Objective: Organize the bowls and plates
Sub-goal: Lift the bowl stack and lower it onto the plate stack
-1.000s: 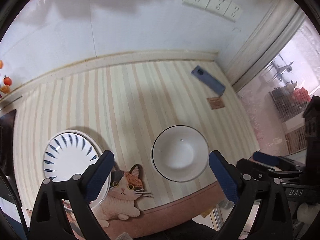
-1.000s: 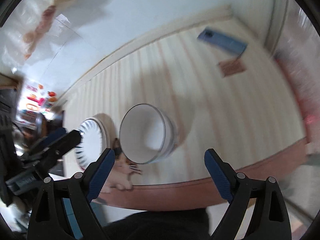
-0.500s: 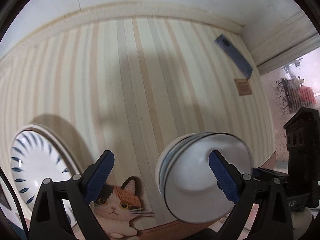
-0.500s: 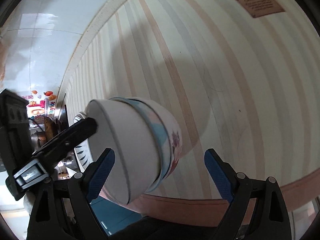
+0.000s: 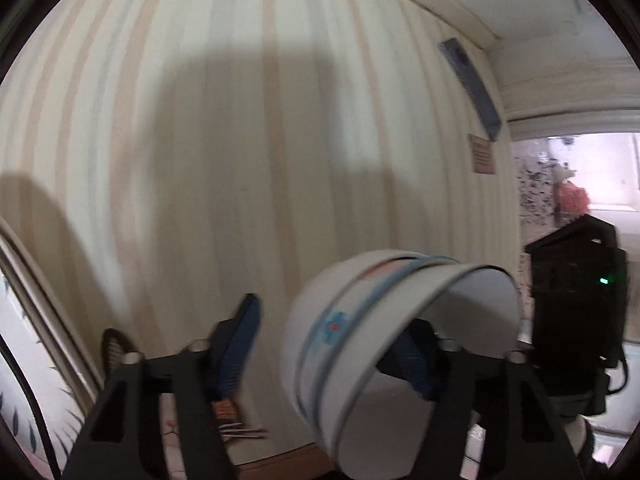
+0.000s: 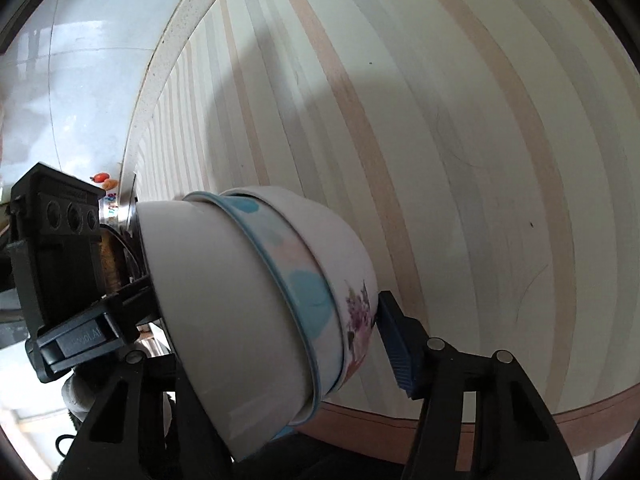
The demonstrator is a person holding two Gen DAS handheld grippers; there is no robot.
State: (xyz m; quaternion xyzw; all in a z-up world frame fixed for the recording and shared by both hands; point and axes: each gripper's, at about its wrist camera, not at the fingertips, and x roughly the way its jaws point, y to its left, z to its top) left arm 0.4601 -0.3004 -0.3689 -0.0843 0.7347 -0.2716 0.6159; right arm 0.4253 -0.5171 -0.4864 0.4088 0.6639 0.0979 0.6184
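Left wrist view: the left gripper (image 5: 332, 344) is narrowed onto a stack of nested bowls (image 5: 384, 344), its right finger inside the top bowl and its left finger (image 5: 240, 336) outside. Whether the left finger touches the wall can't be told; the frame is blurred. The stack is tipped, mouth facing right, above a striped tablecloth (image 5: 240, 120). A blue-patterned plate (image 5: 20, 380) shows only at the far left edge. A blue phone (image 5: 472, 84) and a small brown tag (image 5: 483, 156) lie far off near the wall. At right sits the black body of the right gripper (image 5: 576, 304), w/ a green light.

Right wrist view: the right gripper (image 6: 276, 344) is spread wide around the same bowls (image 6: 256, 312). Its right finger (image 6: 396, 344) sits just beside the outermost bowl; the other finger is hidden behind the stack, so contact can't be told. Shown here only: three separate bowls, i.e. plain white innermost, blue-dotted in the middle, floral outermost. The left gripper (image 6: 80, 332) enters from the left, a finger reaching into the stack's mouth. The plate and phone are out of view here.
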